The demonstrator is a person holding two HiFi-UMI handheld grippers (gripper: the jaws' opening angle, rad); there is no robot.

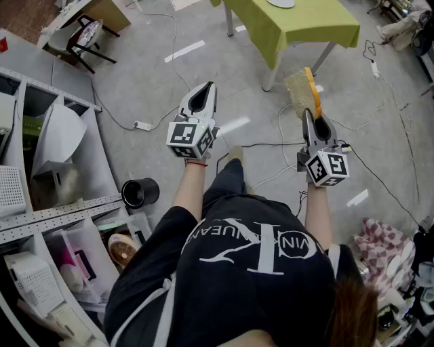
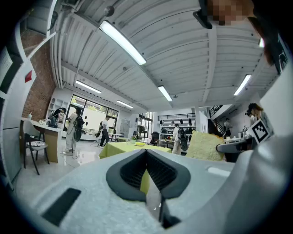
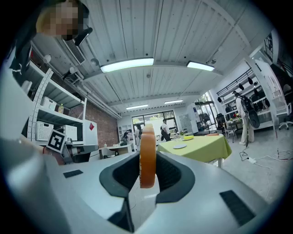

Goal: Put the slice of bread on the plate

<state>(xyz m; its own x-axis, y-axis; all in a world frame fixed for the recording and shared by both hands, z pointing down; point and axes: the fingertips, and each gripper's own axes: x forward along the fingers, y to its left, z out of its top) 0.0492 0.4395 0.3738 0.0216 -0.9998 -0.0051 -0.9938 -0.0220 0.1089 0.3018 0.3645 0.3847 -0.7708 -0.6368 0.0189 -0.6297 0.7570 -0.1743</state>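
A slice of bread (image 1: 300,89) with an orange-brown crust stands on edge in my right gripper (image 1: 308,112), which is shut on it and held level over the floor. In the right gripper view the bread (image 3: 147,155) shows crust-on between the jaws of the right gripper (image 3: 147,159). A white plate (image 3: 179,146) lies on the green-clothed table (image 3: 201,147) ahead, and it appears again as the plate (image 1: 281,3) on the table (image 1: 298,26) in the head view. My left gripper (image 1: 207,87) is shut with nothing in it, to the left of the bread (image 2: 204,145).
Grey metal shelving (image 1: 47,210) full of boxes stands at the left, with a black bin (image 1: 139,192) beside it. Cables and a power strip (image 1: 142,125) lie on the floor. A chair (image 1: 85,37) is at the far left. Several people stand in the background.
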